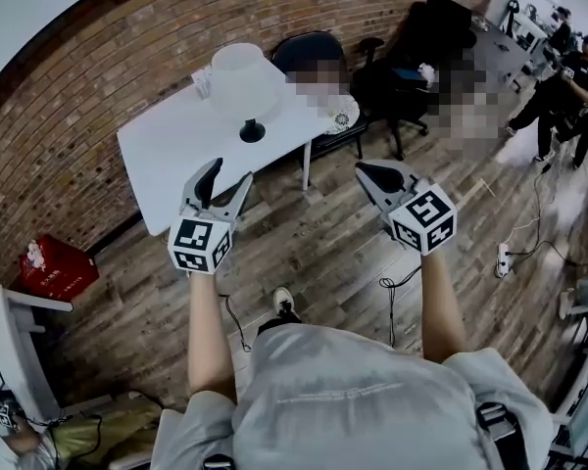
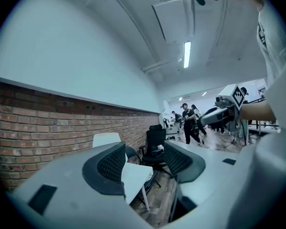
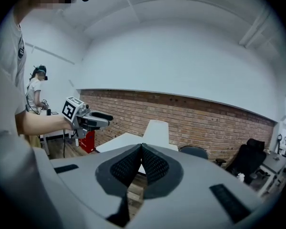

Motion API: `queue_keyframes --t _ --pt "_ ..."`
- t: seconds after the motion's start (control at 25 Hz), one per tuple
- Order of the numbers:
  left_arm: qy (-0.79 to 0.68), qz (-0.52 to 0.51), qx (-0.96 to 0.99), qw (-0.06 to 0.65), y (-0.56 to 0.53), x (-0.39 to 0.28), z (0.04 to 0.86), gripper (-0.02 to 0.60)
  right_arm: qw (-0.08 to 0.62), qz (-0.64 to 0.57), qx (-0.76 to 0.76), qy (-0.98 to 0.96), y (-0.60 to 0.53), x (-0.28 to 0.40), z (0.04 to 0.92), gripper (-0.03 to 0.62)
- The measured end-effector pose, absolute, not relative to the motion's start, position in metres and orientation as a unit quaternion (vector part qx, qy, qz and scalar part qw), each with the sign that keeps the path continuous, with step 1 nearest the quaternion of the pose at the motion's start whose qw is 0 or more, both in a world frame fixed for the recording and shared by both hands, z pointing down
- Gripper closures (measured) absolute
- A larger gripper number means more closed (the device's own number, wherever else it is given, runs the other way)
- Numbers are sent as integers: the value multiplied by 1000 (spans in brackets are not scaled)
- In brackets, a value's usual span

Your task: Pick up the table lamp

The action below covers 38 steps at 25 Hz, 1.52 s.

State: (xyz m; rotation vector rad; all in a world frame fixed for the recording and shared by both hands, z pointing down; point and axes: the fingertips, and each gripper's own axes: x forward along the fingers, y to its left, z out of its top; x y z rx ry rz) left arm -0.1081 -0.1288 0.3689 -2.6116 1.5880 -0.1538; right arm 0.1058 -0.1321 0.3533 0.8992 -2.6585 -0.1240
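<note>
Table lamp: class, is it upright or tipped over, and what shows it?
Upright: the table lamp rests on its dark round base on the white table, with its white shade above the base.

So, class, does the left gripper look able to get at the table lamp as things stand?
Probably yes: the left gripper is open and empty, and nothing stands between it and the table lamp on the white table. It hangs short of it.

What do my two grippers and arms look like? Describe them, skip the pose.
Both the left gripper and right gripper have pale grey bodies tapering to two jaws lined with black dimpled pads. Each carries a white cube printed with black square markers. The forearms are bare; the person wears a grey short-sleeved T-shirt.
</note>
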Motion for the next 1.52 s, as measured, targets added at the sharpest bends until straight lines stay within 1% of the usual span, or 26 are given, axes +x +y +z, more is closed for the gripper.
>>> queue_keyframes --t 0.16,0.28,0.48,0.72,0.8,0.92,1.0,1.08,1.2,1.36,1.52 --pt "512 -58 -856 38 -160 -128 376 344 177 -37 312 -933 -158 82 362 592" --pt "507 -61 -859 30 -183 -144 383 344 202 -47 310 -928 -179 63 372 592" --pt "512 -37 -858 2 -217 -175 393 345 210 -26 322 -923 -212 43 387 592" --pt "491 -44 -870 -10 -250 -180 412 347 225 -7 348 -910 -248 34 401 592" --pt "490 -45 -871 -12 -258 -184 419 367 224 -1 346 -911 -254 28 405 592" --pt "500 -36 -865 -27 -268 -192 429 381 228 5 336 -914 -259 19 412 592" --pt "512 -31 -858 -38 -273 -198 437 422 232 8 329 -915 -262 15 418 592" --pt "516 -27 -855 -43 -280 -201 445 420 234 12 324 -916 -268 12 424 591" --pt "503 -25 -861 -69 -288 -198 464 337 237 19 318 -918 -277 7 432 591" --pt "500 -46 -861 -84 -300 -193 495 313 238 24 303 -923 -293 0 442 592" --pt "508 -73 -852 -100 -318 -189 523 313 243 34 296 -923 -315 3 454 591"
